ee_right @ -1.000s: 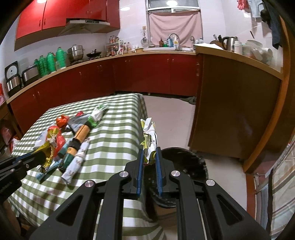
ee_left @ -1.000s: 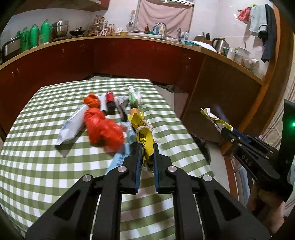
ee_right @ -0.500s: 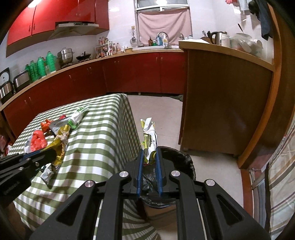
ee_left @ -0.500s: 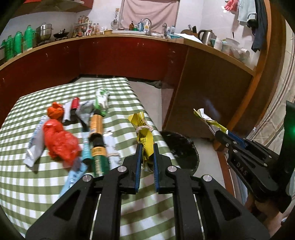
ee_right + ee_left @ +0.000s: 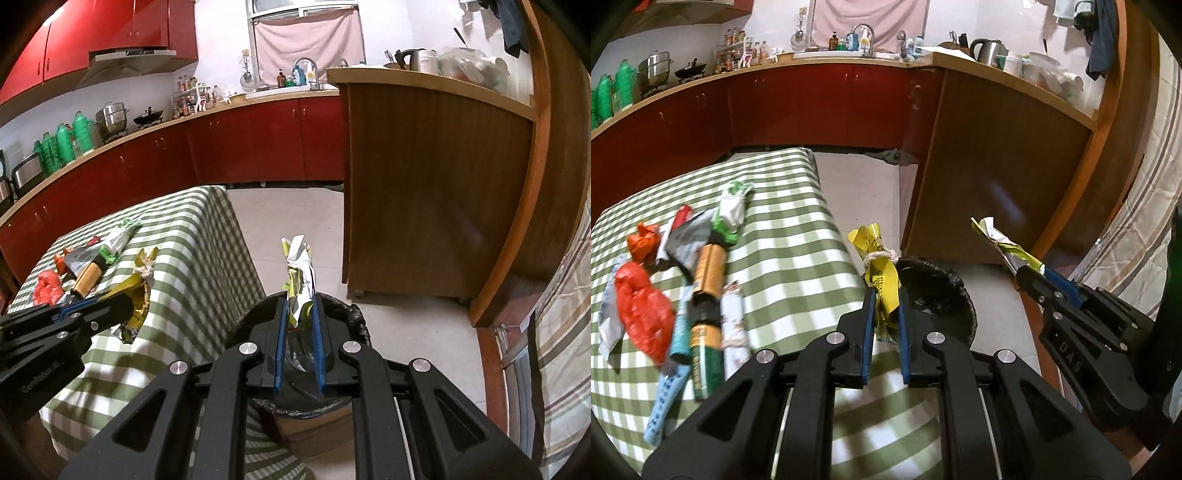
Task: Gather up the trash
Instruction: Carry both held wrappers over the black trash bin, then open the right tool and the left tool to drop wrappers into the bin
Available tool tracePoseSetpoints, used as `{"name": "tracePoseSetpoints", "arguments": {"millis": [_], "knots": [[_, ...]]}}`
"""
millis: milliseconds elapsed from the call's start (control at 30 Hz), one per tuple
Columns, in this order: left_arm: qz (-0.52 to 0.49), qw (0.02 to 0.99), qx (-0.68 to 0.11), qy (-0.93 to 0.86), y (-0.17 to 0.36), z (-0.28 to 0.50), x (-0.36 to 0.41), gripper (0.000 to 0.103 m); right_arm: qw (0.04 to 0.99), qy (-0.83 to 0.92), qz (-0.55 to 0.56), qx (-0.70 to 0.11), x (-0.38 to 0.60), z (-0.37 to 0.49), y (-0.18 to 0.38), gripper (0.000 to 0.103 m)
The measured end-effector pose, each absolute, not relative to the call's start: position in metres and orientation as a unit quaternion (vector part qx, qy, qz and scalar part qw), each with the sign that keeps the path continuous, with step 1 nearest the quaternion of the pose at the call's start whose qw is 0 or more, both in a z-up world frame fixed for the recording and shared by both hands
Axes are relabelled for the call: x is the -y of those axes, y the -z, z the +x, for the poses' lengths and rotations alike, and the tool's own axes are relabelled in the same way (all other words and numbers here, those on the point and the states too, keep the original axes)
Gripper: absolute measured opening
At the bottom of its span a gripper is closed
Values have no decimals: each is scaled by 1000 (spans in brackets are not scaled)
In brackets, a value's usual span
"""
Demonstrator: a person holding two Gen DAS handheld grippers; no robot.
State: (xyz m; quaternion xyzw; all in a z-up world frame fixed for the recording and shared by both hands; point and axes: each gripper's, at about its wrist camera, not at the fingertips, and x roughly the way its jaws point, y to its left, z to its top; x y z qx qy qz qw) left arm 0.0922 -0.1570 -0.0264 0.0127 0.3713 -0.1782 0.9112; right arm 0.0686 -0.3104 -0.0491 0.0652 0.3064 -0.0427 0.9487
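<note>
Yellow crinkled plastic, a wrapper [image 5: 882,273] knotted near its top with pale string, is sitting clenched between the blue-padded fingers of the left gripper [image 5: 884,317]. That gripper is hovering over the right edge of the table draped in a green-and-white checked cloth [image 5: 798,266], with the wrapper standing upright just beside the rim of the round bin lined with a black bag [image 5: 938,295] on the tiled floor.

The right gripper [image 5: 300,325] is grasping its own piece of trash — a crumpled white-and-green wrapper [image 5: 300,280], also tied, sticking up from between the fingers. It is hanging directly above the bin [image 5: 354,317], whose dark opening is showing under and around the fingers. In the left wrist view the same gripper [image 5: 1030,273] is reaching in from the right with the wrapper [image 5: 1001,236] pointing up and to the left, past the bin's far side.

Back on the cloth more trash is lying in a loose cluster well apart from the bin: a crumpled red plastic bag [image 5: 642,310], a smaller orange wad [image 5: 644,240], a gold-and-green tube-shaped packet [image 5: 707,295], a green-and-white pouch [image 5: 733,206] and a light blue wrapper [image 5: 668,384] — several of them touching or overlapping.
</note>
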Motion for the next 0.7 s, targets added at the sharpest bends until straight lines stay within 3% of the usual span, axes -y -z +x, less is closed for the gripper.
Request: {"name": "tracePoseSetpoints", "arguments": {"millis": [333,433,500,600,700], "knots": [[27,908,-378,179,33,110,181,13,946,48,72,-313,324,89,61,14],[25,907,-383,174,36,117,184,28,940,47,76,-330,328,100,72,18],[16,907,-385,170,38,119,181,39,937,53,81,-335,330,104,76,27],[9,905,-390,167,39,123,180,44,937,61,83,-333,331,103,77,40],[4,905,-391,166,39,125,179,48,938,65,78,-331,331,100,75,42]]}}
